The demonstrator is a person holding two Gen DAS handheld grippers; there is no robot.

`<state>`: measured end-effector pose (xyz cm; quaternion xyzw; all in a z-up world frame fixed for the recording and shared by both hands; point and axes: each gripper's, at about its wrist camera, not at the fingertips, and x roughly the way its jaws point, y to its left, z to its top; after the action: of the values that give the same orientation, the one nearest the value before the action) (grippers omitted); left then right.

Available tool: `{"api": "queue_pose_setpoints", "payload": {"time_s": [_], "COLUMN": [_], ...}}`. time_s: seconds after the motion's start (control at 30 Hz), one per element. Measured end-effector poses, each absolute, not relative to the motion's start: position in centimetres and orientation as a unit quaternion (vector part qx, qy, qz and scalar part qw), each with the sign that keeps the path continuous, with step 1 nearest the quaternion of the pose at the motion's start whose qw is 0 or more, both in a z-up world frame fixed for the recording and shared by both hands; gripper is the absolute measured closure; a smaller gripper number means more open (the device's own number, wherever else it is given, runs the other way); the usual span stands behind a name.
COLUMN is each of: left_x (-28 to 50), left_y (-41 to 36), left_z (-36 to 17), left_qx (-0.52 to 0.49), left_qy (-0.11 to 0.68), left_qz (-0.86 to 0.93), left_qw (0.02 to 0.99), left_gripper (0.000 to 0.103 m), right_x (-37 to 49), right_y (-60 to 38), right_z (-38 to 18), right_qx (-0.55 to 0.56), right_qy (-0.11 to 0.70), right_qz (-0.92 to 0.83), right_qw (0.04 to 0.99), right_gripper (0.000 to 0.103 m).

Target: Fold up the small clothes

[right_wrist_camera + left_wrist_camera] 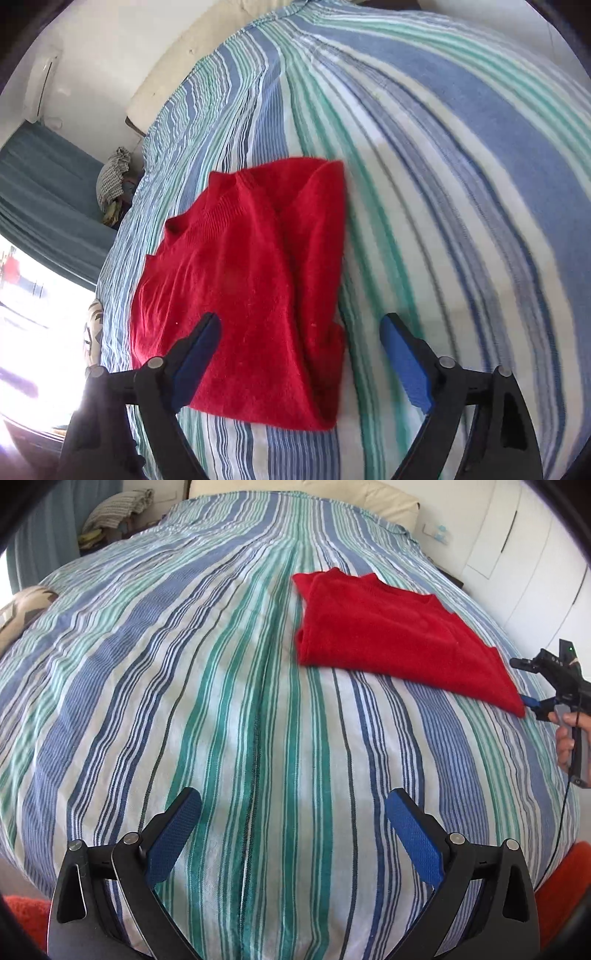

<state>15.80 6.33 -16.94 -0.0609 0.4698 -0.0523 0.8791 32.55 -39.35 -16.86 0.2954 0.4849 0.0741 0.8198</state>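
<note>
A red knit garment lies folded flat on the striped bedspread, right of the bed's middle. It also shows in the right wrist view. My left gripper is open and empty, over bare bedspread well short of the garment. My right gripper is open, its jaws spread above the garment's near edge, holding nothing. In the left wrist view the right gripper sits at the garment's right corner, held by a hand.
A cream headboard stands at the bed's far end. A pile of clothes sits beyond the far left edge. White cupboard doors line the right side. A patterned cushion lies at the left edge.
</note>
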Motion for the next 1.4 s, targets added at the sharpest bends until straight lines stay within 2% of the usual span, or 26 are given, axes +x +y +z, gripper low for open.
{"api": "queue_pose_setpoints", "payload": {"time_s": [0.03,0.07,0.13,0.23,0.33,0.43,0.53,0.63,0.7,0.73,0.77,0.83,0.87,1.0,1.1,1.17,1.23,1.4], "left_x": [16.0,16.1,16.2,16.3,16.5,16.9,16.8,16.6,16.5,16.5,16.5,16.6,16.6,16.7,17.0,17.1,17.1,16.8], "left_y": [6.3,6.3,6.5,7.0,7.5,7.5,7.8,8.6,9.2,9.4,9.6,9.8,9.9,10.4,10.7,10.7,10.6,10.3], "left_z": [-17.1,-17.2,-17.3,-17.2,-17.3,-17.3,-17.2,-17.2,-17.3,-17.3,-17.4,-17.4,-17.4,-17.1,-17.1,-17.2,-17.3,-17.4], "left_qx": [-0.061,-0.061,-0.069,-0.089,-0.106,-0.109,-0.109,-0.117,-0.125,-0.128,-0.132,-0.136,-0.138,-0.158,-0.173,-0.176,-0.173,-0.150], "left_qy": [0.471,0.472,0.473,0.471,0.472,0.470,0.467,0.466,0.466,0.467,0.468,0.468,0.468,0.464,0.463,0.464,0.465,0.466], "left_qz": [-0.054,-0.055,-0.055,-0.057,-0.059,-0.060,-0.055,-0.048,-0.043,-0.041,-0.040,-0.038,-0.038,-0.041,-0.041,-0.040,-0.038,-0.035], "left_qw": [0.879,0.878,0.877,0.876,0.873,0.874,0.876,0.876,0.875,0.874,0.873,0.872,0.872,0.871,0.868,0.867,0.867,0.871], "left_gripper": [0.002,0.002,0.002,0.002,0.002,0.002,0.002,0.002,0.002,0.002,0.002,0.002,0.002,0.002,0.002,0.002,0.002,0.002], "right_x": [33.1,33.5,34.0,34.1,34.7,36.5,38.0,38.6,39.0,39.0,39.0,38.4,37.9,36.3,35.9,35.7,35.4,33.0], "right_y": [-38.5,-37.8,-37.0,-34.6,-29.2,-22.3,-15.4,-10.4,-8.0,-7.2,-6.4,-5.7,-5.6,-9.2,-10.6,-9.4,-7.6,-3.0], "right_z": [-17.7,-18.3,-18.1,-14.3,-9.1,-6.3,-6.8,-9.7,-12.2,-13.5,-14.6,-14.9,-14.3,-9.6,-8.4,-10.1,-12.4,-18.1], "right_qx": [0.293,0.288,0.283,0.253,0.209,0.182,0.149,0.134,0.149,0.158,0.164,0.181,0.183,0.185,0.109,0.066,0.017,-0.070], "right_qy": [0.491,0.495,0.489,0.459,0.439,0.440,0.451,0.472,0.495,0.511,0.532,0.540,0.531,0.459,0.449,0.477,0.496,0.513], "right_qz": [0.077,0.072,0.052,0.044,0.095,0.155,0.190,0.200,0.224,0.241,0.258,0.302,0.320,0.327,0.269,0.266,0.263,0.277], "right_qw": [0.816,0.816,0.823,0.851,0.869,0.866,0.859,0.848,0.826,0.810,0.789,0.765,0.763,0.805,0.845,0.835,0.827,0.809], "right_gripper": [0.030,0.053,0.087,0.087,0.087,0.087,0.087,0.087,0.078,0.067,0.048,0.039,0.037,0.037,0.039,0.065,0.069,0.069]}}
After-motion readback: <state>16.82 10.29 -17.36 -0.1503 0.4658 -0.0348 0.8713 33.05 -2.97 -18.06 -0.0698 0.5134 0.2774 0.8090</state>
